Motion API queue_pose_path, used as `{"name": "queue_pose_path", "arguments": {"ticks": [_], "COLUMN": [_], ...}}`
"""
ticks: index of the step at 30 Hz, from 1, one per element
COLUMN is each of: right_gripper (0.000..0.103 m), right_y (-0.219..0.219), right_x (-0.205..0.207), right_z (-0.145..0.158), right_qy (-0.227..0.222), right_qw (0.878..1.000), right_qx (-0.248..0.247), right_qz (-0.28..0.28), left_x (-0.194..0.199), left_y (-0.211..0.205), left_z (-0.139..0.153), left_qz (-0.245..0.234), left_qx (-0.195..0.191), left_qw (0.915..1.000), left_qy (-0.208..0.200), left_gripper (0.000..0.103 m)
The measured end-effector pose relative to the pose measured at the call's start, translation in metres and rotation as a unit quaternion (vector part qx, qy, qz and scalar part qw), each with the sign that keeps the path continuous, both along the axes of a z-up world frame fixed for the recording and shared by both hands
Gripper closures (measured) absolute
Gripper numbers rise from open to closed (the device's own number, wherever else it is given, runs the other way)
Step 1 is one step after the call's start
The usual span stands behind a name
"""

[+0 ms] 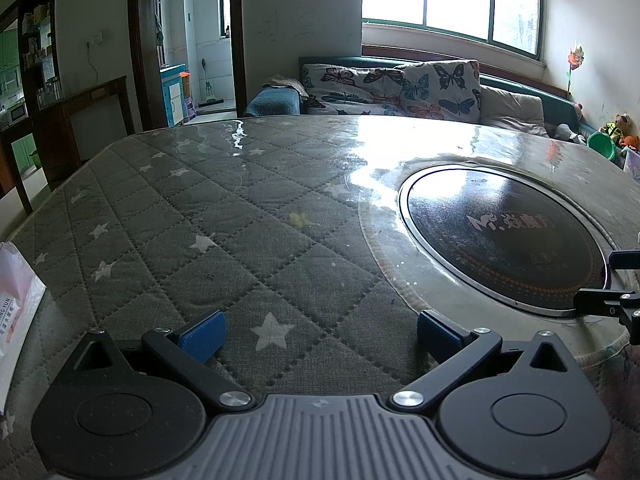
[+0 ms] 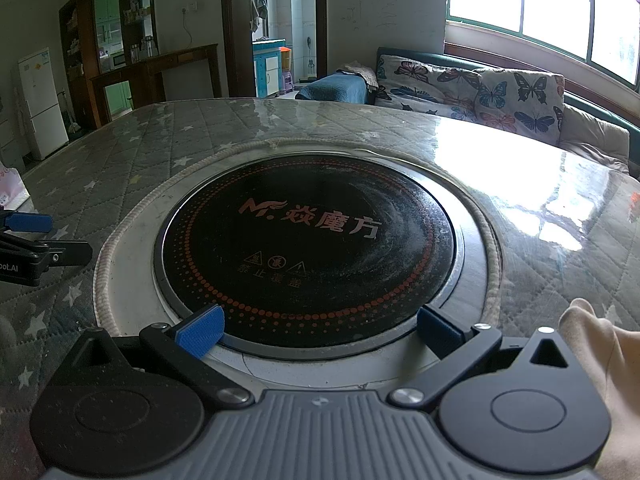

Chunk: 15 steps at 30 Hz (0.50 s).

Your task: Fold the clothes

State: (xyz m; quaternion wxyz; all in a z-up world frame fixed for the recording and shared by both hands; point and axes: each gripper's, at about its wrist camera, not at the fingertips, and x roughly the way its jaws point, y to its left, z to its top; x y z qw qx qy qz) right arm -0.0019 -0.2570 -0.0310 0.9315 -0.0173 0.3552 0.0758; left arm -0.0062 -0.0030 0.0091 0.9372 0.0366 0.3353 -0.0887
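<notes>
I hold the left gripper (image 1: 318,334) and right gripper (image 2: 318,332) spread wide and empty over the quilted table (image 1: 240,248), with a cream garment (image 2: 600,344) at near right, folding apparently not begun.

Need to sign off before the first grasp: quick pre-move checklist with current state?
1. Left gripper jaws open, holding nothing: ok.
2. Right gripper jaws open, holding nothing: ok.
3. Garment located: cannot tell. Only a cream fabric edge shows at lower right of the right wrist view; what it is cannot be made out.
4. Quilted star-print table cover ahead of the left gripper bare: ok.
5. Round black cooktop lies right under the right gripper; on or off: cannot tell.
6. White packet at the table's left edge, away from both grippers: ok.
</notes>
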Motion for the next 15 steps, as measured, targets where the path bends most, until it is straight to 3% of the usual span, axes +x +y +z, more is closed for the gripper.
{"name": "queue_pose_path", "arguments": {"ticks": [15], "right_gripper": [0.0], "right_y": [-0.0002], "right_x": [-0.0001], "right_z": [0.0002], "right_qy": [0.0], "right_qw": [1.0], "right_qx": [0.0], "right_qz": [0.0], "left_x": [0.001], "left_y": [-0.0004], "left_z": [-0.0006], "left_qz": [0.0], "left_qx": [0.0], "left_qw": [1.0], "left_qy": [0.0], "left_gripper": [0.0]}}
